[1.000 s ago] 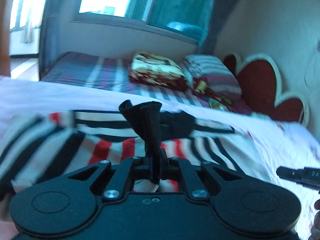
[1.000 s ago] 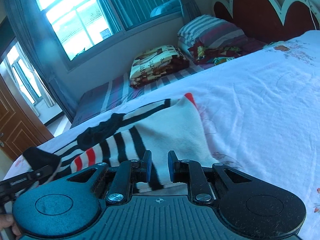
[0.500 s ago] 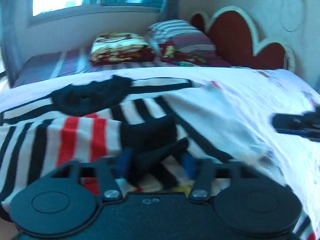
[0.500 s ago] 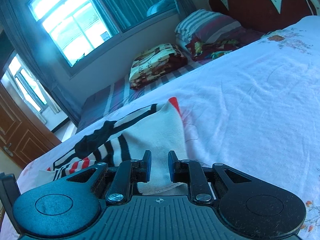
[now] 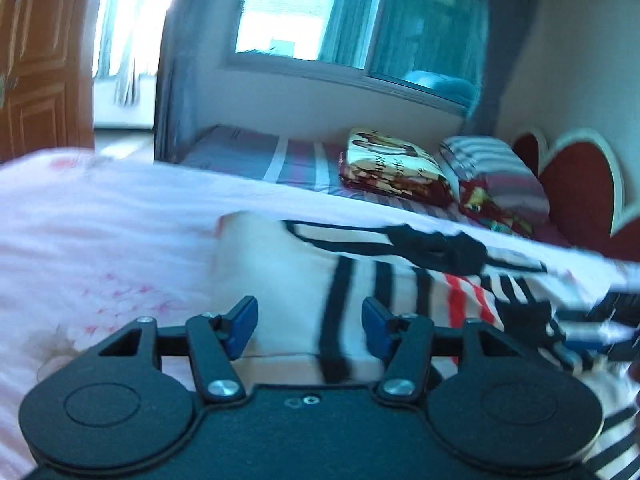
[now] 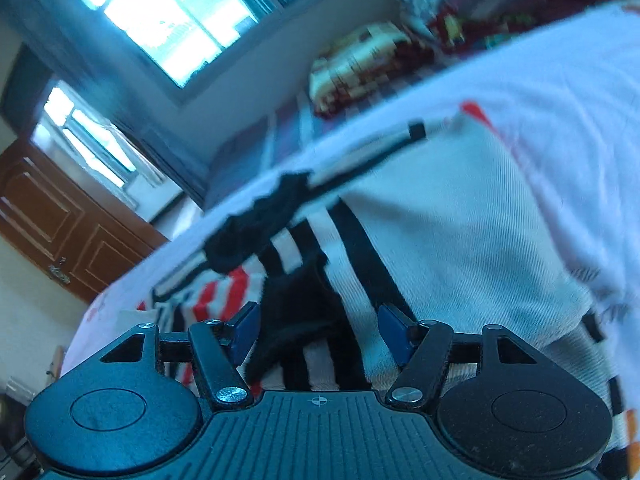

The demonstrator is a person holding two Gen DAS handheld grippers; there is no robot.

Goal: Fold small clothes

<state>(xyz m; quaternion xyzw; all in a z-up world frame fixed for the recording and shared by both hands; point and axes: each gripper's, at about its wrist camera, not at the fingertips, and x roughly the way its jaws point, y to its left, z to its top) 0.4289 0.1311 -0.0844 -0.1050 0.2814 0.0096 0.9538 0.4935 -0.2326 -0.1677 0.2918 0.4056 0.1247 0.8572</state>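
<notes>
Both hand-held grippers hover low over the striped garment, which lies spread on the white bed sheet. On the left hand-held gripper the blue pads stand apart and are closing, with pale cloth beneath the gap but nothing pinched; on the right hand-held gripper the pads are spread and opening, a dark cuff or sleeve end lying loose between them, unpressed. My worry is that the left jaws, closing over flat fabric near the garment's plain edge, could grab the sheet along with it or miss the hem, dragging the fold askew. The loose dark cuff might also slide back off the garment's body. Both frames are motion-blurred, so aim looks uncertain. From the left wrist, the garment's far plain corner and the black collar beyond it show; only the right wrist shows the cuff resting on the stripes.
</notes>
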